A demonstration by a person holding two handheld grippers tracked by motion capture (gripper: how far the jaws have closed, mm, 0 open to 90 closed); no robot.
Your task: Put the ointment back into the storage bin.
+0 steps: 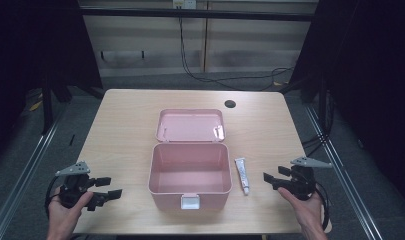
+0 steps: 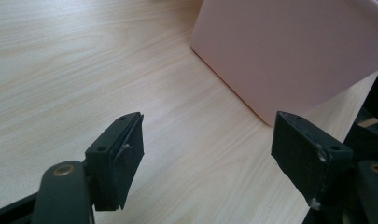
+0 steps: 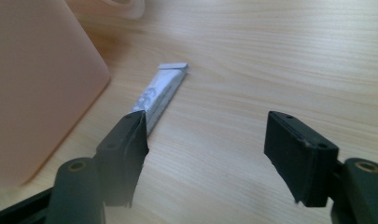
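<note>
The right claw (image 3: 205,156) sits low over the pale wood bench (image 3: 280,60), its two black jaws spread wide with nothing but bare wood grain between them. A small white tube (image 3: 161,95) lies flat on the bench ahead, its crimped end pointing away and its near end slipping behind the tip of the left-hand jaw. To the left of the tube, close beside it, stands the rounded corner of a pink box (image 3: 37,88), blurred from being so near.
</note>
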